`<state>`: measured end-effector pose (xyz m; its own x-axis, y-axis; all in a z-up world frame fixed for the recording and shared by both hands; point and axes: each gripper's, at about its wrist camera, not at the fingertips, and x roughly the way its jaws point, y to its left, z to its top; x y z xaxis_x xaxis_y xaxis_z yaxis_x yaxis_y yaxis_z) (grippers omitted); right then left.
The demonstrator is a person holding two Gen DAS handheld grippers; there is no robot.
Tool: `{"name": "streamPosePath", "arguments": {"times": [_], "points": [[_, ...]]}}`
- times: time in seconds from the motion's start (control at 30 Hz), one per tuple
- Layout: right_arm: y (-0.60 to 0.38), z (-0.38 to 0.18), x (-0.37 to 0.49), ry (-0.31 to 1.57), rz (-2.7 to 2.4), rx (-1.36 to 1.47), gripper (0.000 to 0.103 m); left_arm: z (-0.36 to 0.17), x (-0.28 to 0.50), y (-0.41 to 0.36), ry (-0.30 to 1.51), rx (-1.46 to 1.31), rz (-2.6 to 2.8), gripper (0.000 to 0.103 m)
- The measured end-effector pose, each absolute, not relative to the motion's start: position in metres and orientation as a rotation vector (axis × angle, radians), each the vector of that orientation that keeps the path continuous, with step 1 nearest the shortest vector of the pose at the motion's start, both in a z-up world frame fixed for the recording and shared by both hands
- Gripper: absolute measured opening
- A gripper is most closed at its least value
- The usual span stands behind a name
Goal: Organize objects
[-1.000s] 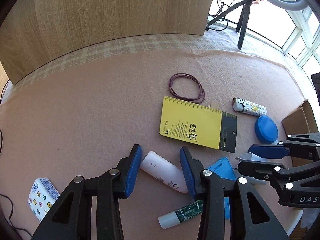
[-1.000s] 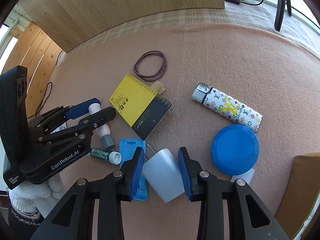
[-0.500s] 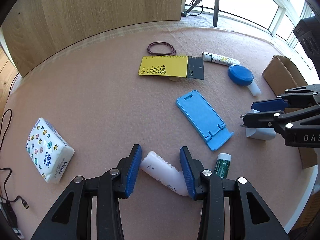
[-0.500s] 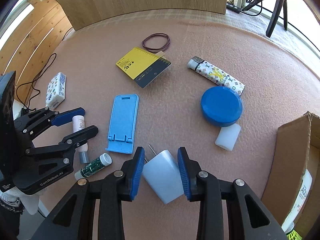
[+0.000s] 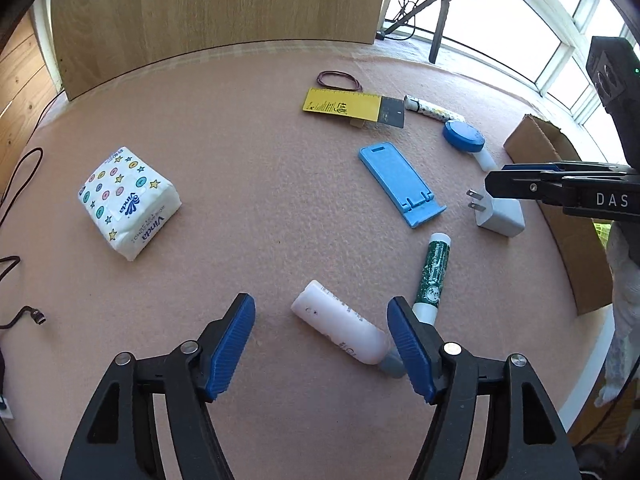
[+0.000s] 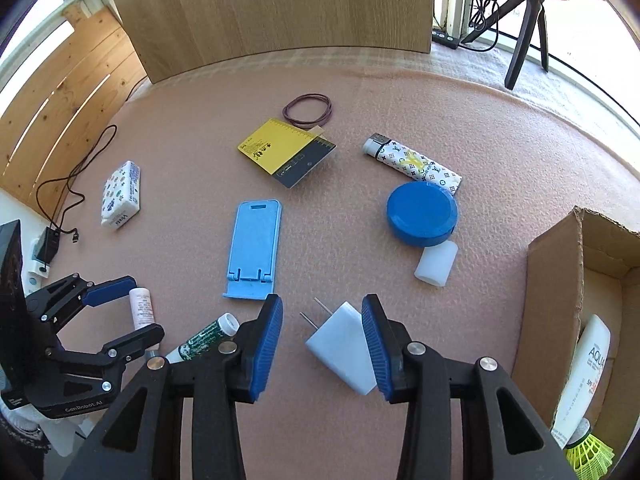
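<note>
My left gripper (image 5: 320, 340) is open. A white bottle (image 5: 340, 330) with a grey cap lies on the pink mat between its pads, near the right pad. My right gripper (image 6: 322, 344) is open around a white charger plug (image 6: 344, 348), which rests on the mat against the right pad. In the left wrist view the charger (image 5: 500, 216) sits under the right gripper's fingers (image 5: 532, 188). In the right wrist view the left gripper (image 6: 124, 312) straddles the white bottle (image 6: 140, 308).
A green lip-balm tube (image 5: 432, 272), blue phone stand (image 5: 400, 182), blue round lid (image 6: 422, 214), white cap (image 6: 436, 264), patterned lighter (image 6: 412, 162), yellow card (image 6: 286, 150), rubber band (image 6: 308, 110) and tissue pack (image 5: 128, 200) lie on the mat. An open cardboard box (image 6: 560, 300) stands at right.
Both grippers have opened and let go of the bottle and the charger, which now lie on the mat. Both cameras have pulled back and up.
</note>
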<state>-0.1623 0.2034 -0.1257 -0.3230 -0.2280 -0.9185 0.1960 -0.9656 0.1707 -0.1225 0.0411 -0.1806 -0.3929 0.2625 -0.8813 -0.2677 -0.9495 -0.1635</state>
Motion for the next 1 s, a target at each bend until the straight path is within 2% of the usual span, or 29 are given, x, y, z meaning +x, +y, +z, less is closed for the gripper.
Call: {"name": "streamPosePath", "arguments": {"times": [0.23, 0.37, 0.57, 0.8, 1.0], "points": [[0.2, -0.119, -0.136, -0.354, -2.331, 1.614, 0.038, -0.172, -0.11, 0.026, -0.111, -1.512, 2.408, 0.072], [0.184, -0.134, -0.132, -0.414, -2.294, 1.681, 0.038, -0.179, -0.113, 0.029, -0.139, -1.554, 2.41, 0.071], [0.175, -0.158, -0.138, -0.543, -2.261, 1.774, 0.038, -0.19, -0.116, 0.042, -0.119, -1.59, 2.397, 0.059], [0.15, -0.162, -0.146, -0.437, -2.265, 1.804, 0.038, -0.191, -0.117, 0.038, -0.072, -1.6, 2.42, 0.037], [0.136, -0.163, -0.145, -0.29, -2.275, 1.806, 0.031, -0.192, -0.122, 0.031, -0.088, -1.609, 2.425, 0.034]]}}
